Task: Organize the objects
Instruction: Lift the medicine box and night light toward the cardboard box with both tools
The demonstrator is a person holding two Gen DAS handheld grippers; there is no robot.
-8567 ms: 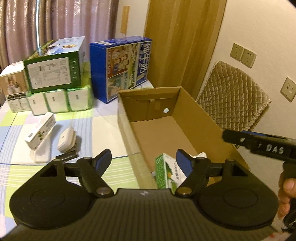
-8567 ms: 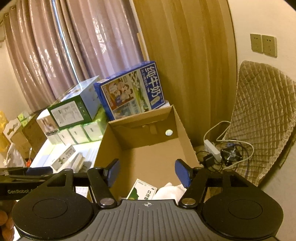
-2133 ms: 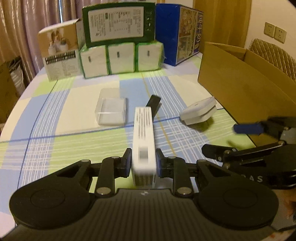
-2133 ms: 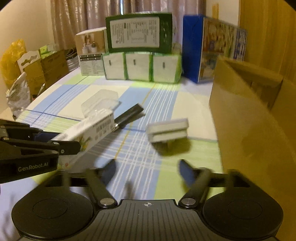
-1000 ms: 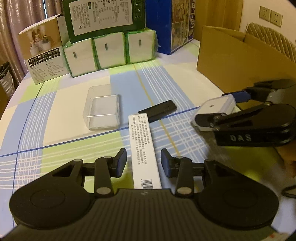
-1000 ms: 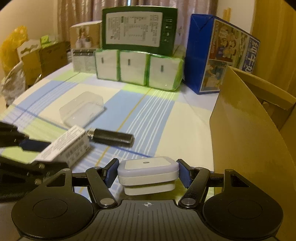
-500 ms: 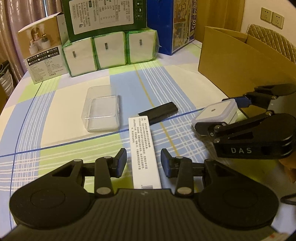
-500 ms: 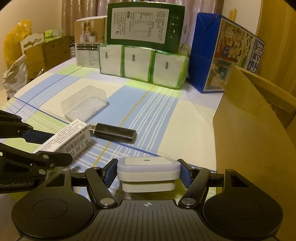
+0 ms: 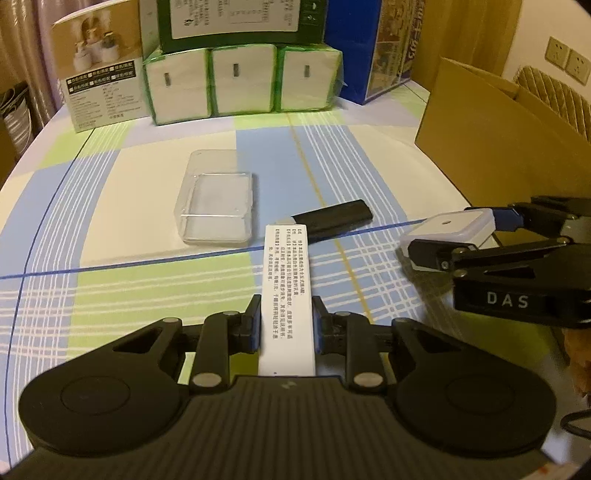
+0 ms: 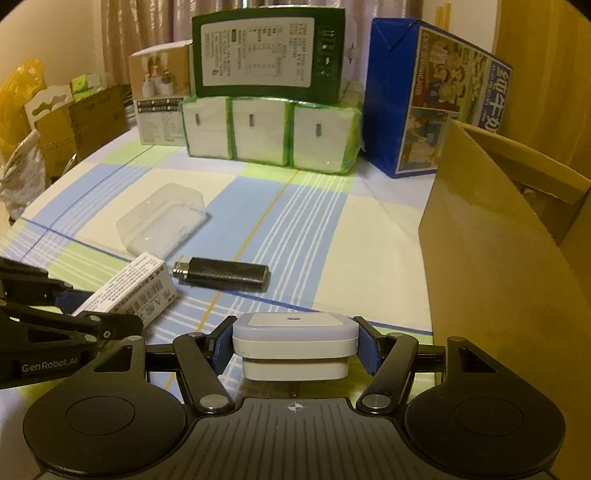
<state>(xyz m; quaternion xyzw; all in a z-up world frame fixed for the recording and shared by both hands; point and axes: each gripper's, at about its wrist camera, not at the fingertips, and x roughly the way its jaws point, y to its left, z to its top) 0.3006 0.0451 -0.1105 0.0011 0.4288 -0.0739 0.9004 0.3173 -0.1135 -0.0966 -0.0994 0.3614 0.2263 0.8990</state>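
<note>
Left tool (image 9: 286,325) pinches the carton (image 9: 287,280), a light, crushable card sleeve, across its long sides near the rear end. Right tool (image 10: 294,345), at 3 o'clock, clamps the white plug (image 10: 294,343), rigid and smooth, by its flat flanks just above the table (image 10: 369,229).

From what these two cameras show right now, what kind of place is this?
Probably a room in a home. The work goes on at a table under a checked tablecloth, curtains hang behind, and household cartons such as the blue milk carton and wrapped tissue packs stand at the back.
</note>
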